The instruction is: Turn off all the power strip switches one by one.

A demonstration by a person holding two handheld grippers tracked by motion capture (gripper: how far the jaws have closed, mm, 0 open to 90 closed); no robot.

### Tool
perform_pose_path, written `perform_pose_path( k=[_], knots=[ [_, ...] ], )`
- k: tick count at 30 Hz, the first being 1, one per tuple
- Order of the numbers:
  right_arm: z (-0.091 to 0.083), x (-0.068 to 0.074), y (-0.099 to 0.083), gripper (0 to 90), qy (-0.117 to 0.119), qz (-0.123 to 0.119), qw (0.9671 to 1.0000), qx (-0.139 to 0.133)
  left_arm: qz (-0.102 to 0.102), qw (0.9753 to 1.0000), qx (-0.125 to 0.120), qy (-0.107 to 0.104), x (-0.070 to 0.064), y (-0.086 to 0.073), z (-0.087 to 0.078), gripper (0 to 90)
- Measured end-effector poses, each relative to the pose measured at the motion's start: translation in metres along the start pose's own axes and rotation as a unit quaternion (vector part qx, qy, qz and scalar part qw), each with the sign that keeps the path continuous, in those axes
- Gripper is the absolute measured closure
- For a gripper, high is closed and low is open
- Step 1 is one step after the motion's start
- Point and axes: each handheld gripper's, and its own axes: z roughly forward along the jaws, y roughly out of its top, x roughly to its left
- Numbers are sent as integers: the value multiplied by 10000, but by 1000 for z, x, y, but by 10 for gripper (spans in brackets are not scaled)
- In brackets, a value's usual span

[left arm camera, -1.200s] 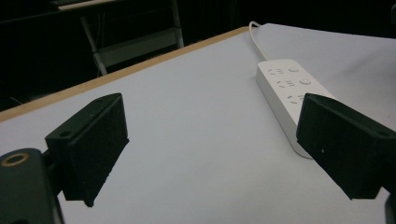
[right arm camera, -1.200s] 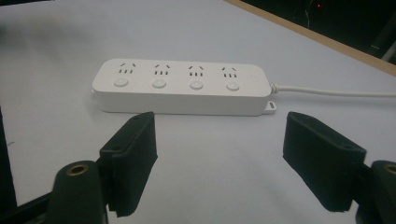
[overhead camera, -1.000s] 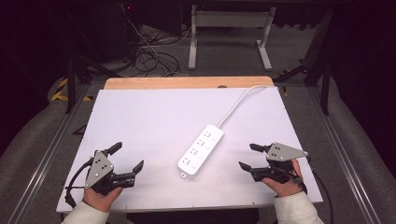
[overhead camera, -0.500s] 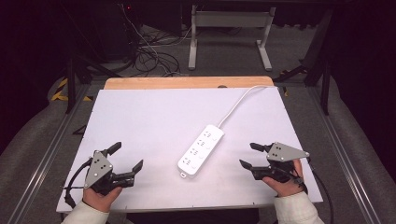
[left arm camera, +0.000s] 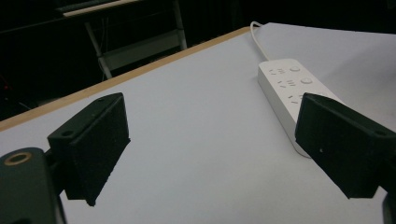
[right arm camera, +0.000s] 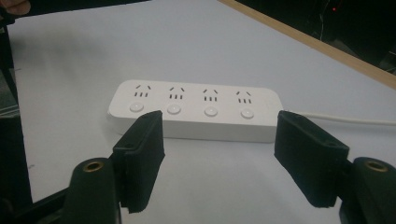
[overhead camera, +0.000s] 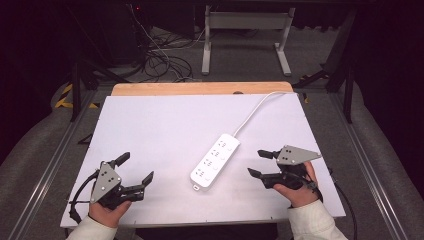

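A white power strip with several sockets and round buttons lies diagonally in the middle of the white table. Its white cable runs off to the far right edge. My left gripper rests open near the front left corner, a good way left of the strip. My right gripper sits open at the front right, its jaws pointing at the strip from close by. In the right gripper view the power strip lies just beyond the spread jaws. In the left gripper view the power strip is farther off, partly behind the right jaw.
A wooden strip borders the table's far edge. Beyond it stand a metal stand and loose cables on the dark floor. Metal rails run along both sides of the table.
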Motion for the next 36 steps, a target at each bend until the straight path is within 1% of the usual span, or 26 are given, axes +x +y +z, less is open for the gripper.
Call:
perform_pose_path(
  k=[4, 6, 9, 10, 16, 18, 19, 22, 26, 27, 29, 32, 33, 34, 35, 36],
  knots=[
    [9, 3, 9, 350, 104, -69, 9999, 35, -7, 10000, 15, -15, 0, 0, 1, 102],
    [14, 5, 14, 377, 230, -111, 9997, 51, 0, 10000, 11, -7, 0, 0, 1, 102],
    [18, 6, 18, 397, 309, -150, 9994, 71, 14, 10000, 22, -6, 0, 0, 0, 103],
    [22, 8, 22, 410, 381, -194, 9991, 84, 41, 10000, 28, 6, 0, 0, 0, 103],
    [31, 11, 30, 416, 472, -261, 9985, 94, 63, 10000, 24, 23, 0, 0, 0, 103],
    [36, 14, 34, 439, 555, -320, 9979, 104, 67, 10000, 20, 25, -1, 0, 0, 103],
    [36, 14, 34, 439, 555, -320, 9979, 104, 67, 10000, 24, 21, -1, 0, 0, 103],
    [42, 18, 38, 471, 695, -386, 9967, 149, 32, 10000, 52, 2, -1, 0, 1, 103],
    [49, 22, 42, 509, 827, -447, 9954, 192, 47, 10000, 50, 10, -1, 0, 1, 103],
    [52, 23, 44, 516, 925, -411, 9946, 208, 57, 10000, 49, 16, -1, 0, 1, 104],
    [53, 24, 45, 517, 964, -404, 9943, 212, 50, 10000, 44, 20, -1, 0, 1, 103],
    [57, 26, 47, 545, 1025, -390, 9937, 228, 50, 10000, 57, 10, -1, -1, 1, 103],
    [57, 27, 47, 596, 1060, -364, 9934, 237, 50, 10000, 57, 10, -1, -1, 1, 103],
    [58, 26, 47, 669, 1178, -243, 9924, 243, 47, 10000, 68, -4, -1, -1, 1, 103],
    [58, 26, 47, 669, 1178, -243, 9924, 243, 93, 9999, 98, -2, -1, -1, 2, 103],
    [58, 26, 46, 748, 1377, 24, 9902, 245, 77, 9999, 104, -2, -1, -1, 2, 103]
  ],
)
